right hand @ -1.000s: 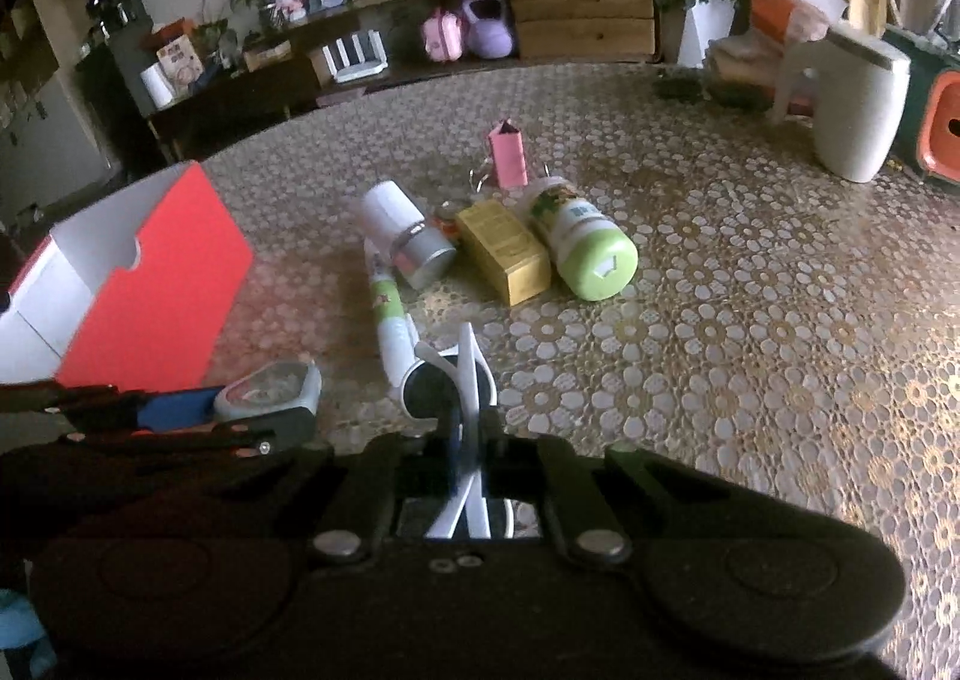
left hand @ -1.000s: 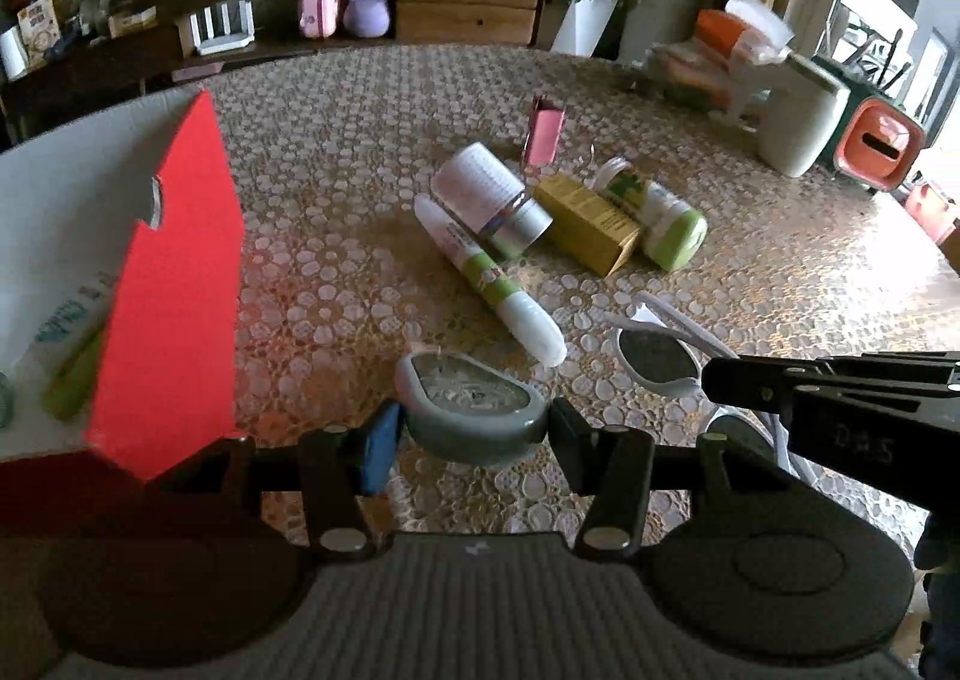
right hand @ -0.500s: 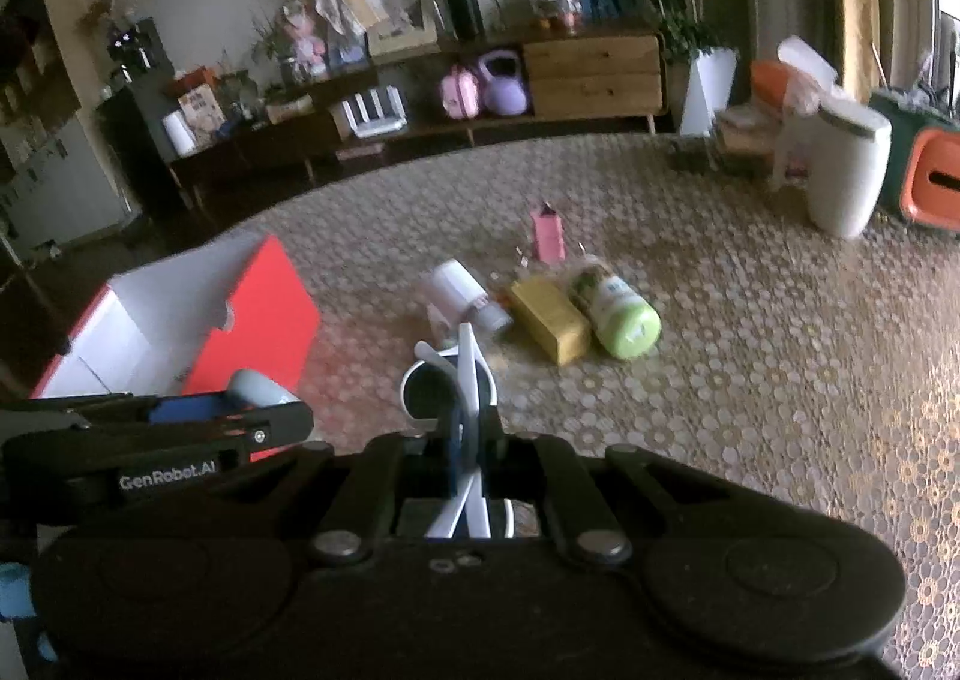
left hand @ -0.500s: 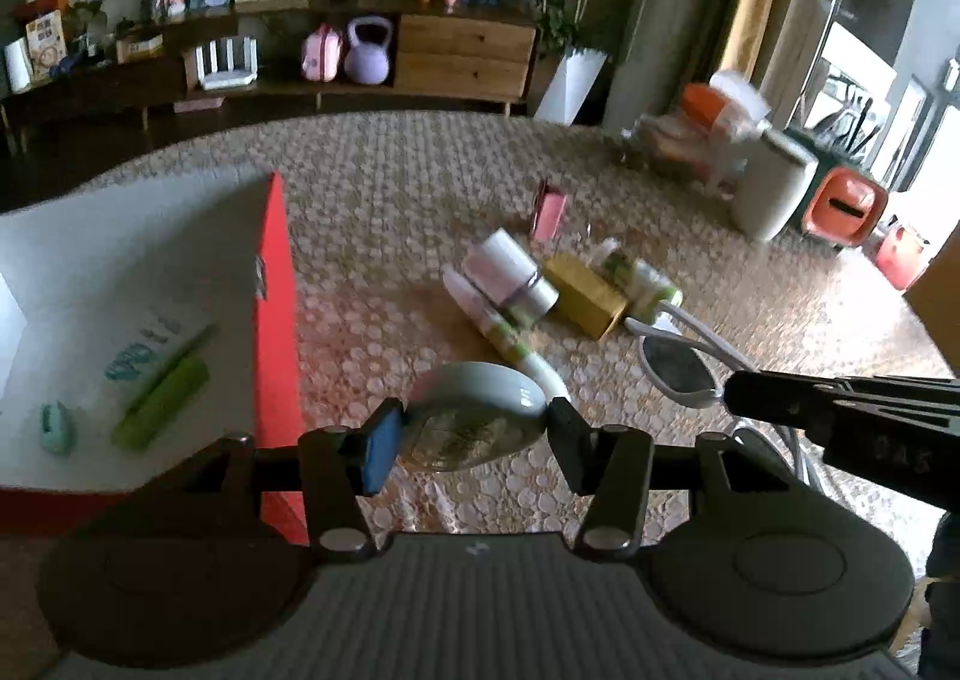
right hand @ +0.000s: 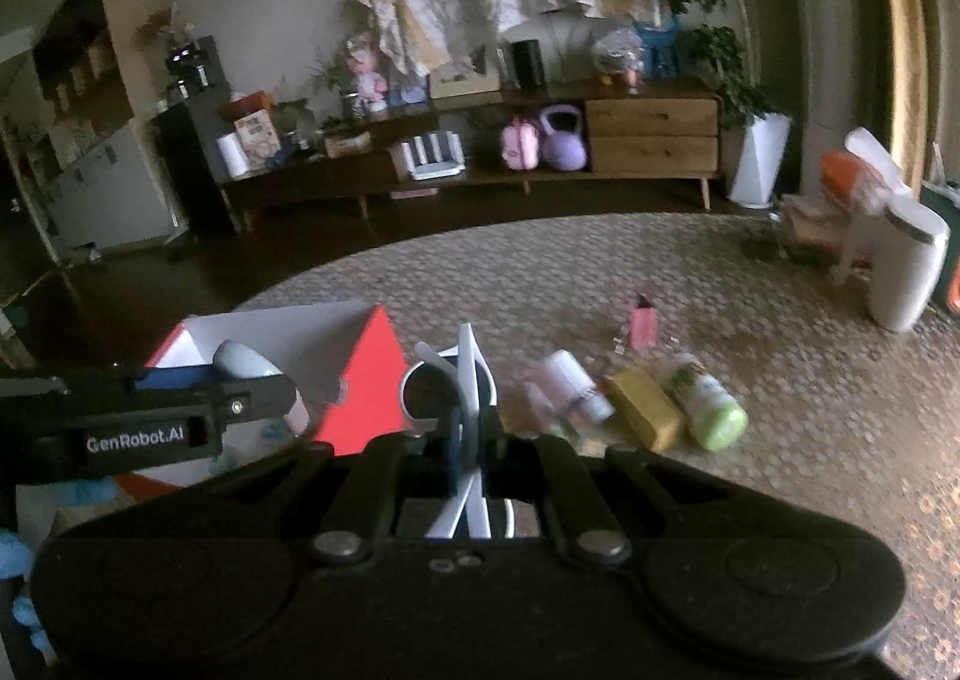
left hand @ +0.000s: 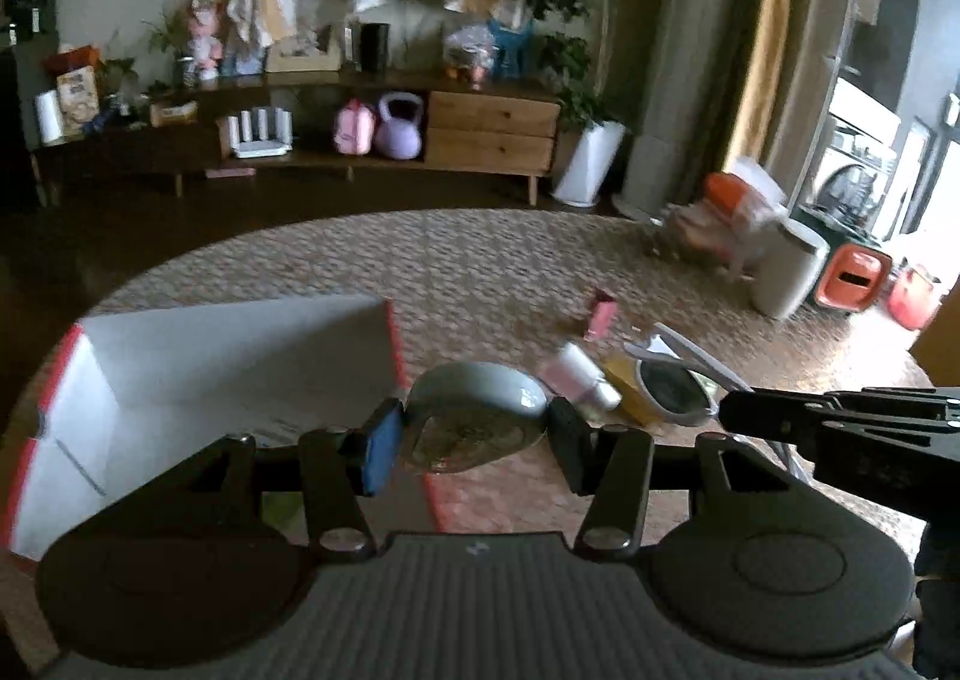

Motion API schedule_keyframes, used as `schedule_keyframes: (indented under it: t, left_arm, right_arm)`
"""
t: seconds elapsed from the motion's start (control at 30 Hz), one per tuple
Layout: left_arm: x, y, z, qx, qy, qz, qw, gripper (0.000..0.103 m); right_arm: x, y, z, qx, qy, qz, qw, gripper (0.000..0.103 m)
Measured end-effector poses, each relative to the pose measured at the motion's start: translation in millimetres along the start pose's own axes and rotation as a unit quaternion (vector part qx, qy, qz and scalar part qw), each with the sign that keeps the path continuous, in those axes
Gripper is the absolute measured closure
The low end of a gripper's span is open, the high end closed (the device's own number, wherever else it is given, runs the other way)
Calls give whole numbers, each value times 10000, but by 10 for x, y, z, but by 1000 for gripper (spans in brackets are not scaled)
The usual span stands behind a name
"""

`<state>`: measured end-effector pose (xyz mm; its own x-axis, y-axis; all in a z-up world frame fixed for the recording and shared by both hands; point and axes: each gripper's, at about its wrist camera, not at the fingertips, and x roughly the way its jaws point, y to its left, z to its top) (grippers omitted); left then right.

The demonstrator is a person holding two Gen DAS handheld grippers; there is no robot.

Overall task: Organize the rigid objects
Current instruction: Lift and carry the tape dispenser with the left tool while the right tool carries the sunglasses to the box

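Observation:
My left gripper is shut on a pale grey oval case and holds it in the air over the right edge of the red box with a white inside. My right gripper is shut on white-framed sunglasses, held up just right of the box. The sunglasses also show in the left wrist view, and the case in the right wrist view. A white bottle, a yellow box and a green-capped bottle lie on the table.
A pink clip stands behind the bottles on the patterned round table. A white jug and orange items are at the table's far right. A sideboard stands beyond the table.
Both grippers have risen high above the table with their objects. The left gripper with the case has moved left, from the table in front of the box to over the box's edge.

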<state>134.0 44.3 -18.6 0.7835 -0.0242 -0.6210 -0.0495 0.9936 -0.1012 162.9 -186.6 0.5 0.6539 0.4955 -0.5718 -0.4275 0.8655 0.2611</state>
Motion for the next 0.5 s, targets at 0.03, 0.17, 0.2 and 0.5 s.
schedule_keyframes:
  t: [0.03,0.17,0.2,0.5]
  left_arm:
    - [-12,62,18,-3,-14,54,10000,51]
    - [-51,342,79,-69,-45,303,9995,51]
    - [-59,417,92,-96,-48,366,9993,51]
    - [6,1111,130,-288,158,857,9958,51]
  right_arm:
    - [21,51,7,-40,-2,32,10000,97]
    - [134,288,68,-233,17,174,9996,97]
    - [168,350,84,-276,25,205,9994,97]
    - [525,814,189,-577,153,532,9968,97]
